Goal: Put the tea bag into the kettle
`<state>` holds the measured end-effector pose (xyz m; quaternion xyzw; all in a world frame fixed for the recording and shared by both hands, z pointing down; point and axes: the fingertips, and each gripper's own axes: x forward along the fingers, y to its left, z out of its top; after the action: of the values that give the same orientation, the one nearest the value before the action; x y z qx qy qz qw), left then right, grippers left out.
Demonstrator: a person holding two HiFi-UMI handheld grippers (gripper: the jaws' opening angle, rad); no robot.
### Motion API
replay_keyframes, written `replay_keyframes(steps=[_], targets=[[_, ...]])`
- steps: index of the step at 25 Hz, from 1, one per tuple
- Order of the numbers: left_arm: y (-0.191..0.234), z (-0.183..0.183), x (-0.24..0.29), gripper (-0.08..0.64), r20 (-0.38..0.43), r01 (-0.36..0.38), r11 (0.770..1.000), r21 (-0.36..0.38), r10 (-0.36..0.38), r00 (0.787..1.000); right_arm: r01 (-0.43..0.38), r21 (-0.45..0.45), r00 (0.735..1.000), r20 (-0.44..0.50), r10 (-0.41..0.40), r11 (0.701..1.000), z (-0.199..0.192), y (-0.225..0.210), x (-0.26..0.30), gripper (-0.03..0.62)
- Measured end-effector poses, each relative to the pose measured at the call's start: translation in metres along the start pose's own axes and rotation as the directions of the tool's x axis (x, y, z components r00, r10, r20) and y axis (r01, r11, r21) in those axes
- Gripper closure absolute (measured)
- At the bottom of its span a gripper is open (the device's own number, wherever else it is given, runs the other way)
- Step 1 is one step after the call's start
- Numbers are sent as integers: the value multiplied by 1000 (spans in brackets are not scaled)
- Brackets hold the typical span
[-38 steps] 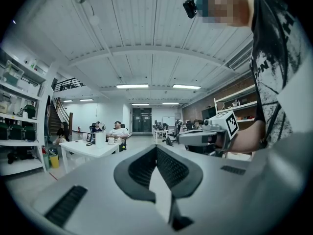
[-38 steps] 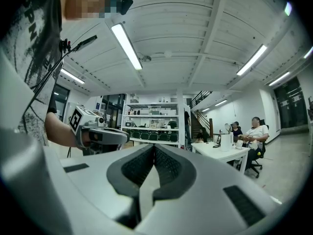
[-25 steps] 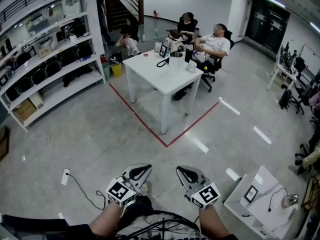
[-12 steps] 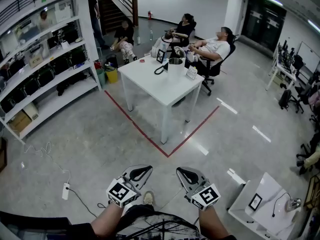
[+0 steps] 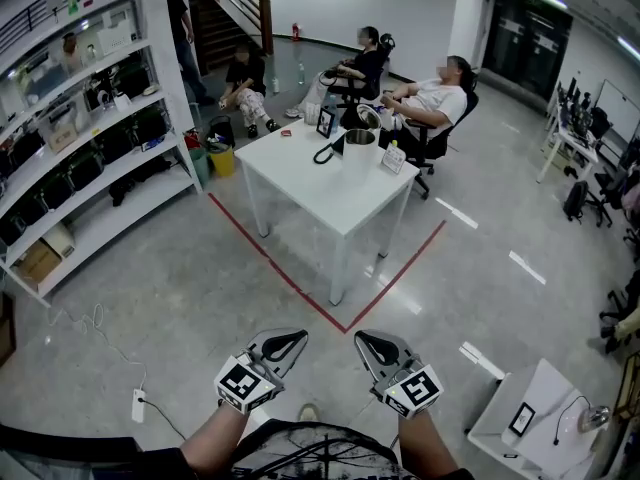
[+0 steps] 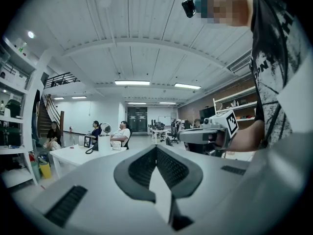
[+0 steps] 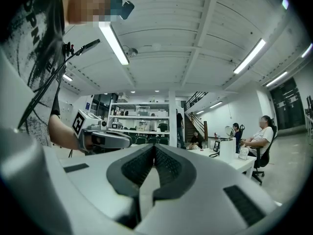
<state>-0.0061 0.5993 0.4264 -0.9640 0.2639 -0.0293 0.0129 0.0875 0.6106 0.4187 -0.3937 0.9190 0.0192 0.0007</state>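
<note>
Here we are, both grippers held out low in front of us. The left gripper (image 5: pixel 290 338) has its jaws pressed together with nothing between them, and the right gripper (image 5: pixel 364 340) is the same: pads meeting, empty.

Ahead lies open grey floor, crossed by a red tape line (image 5: pixel 290 273) that corners just before the white table (image 5: pixel 320 183). Off to our left a power strip (image 5: pixel 138 404) lies on the floor, a shelving rack (image 5: pixel 90 138) runs along the wall, and a yellow bin (image 5: pixel 232 158) stands beyond it. Low on our right is a small side table (image 5: pixel 545 388).

On the white table stands the steel kettle (image 5: pixel 358 148) with its lid tipped up; what is inside we cannot see. Beside it are a black cord (image 5: pixel 325 153), a picture frame (image 5: pixel 326 123), a card (image 5: pixel 392 158) and a small red item (image 5: pixel 285 133). We cannot make out the tea bag from here. Seated people (image 5: pixel 432 96) are behind the table.
</note>
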Motion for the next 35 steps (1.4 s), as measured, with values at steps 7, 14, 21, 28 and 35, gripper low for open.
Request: replay_keyframes(steps=[7,14,21,28,35], targets=[[55,-4,9,552,7,1,1000,-10,-1,1000,-7,-11,1000,-4,7,1000,1,-21,54,581],[91,-13,17,552,21,7,1000,-11,-6,1000,4,-40,1000,-3,-5,999,-2,-37,87,581],[111,-18,18,552,26,7,999,-31,-6,1000,-3,-40,1000,-19,2,999,-4,-44,107,581],[128,-28,32,552,10,-21,999,-44,21,1000,-34,-28,999,-21,33,999,-11,-65,125,581],[173,-30,57,552,1,-79,995,-59,79,997,-84,-28,996,-14,83,996,-12,-107,169,581]])
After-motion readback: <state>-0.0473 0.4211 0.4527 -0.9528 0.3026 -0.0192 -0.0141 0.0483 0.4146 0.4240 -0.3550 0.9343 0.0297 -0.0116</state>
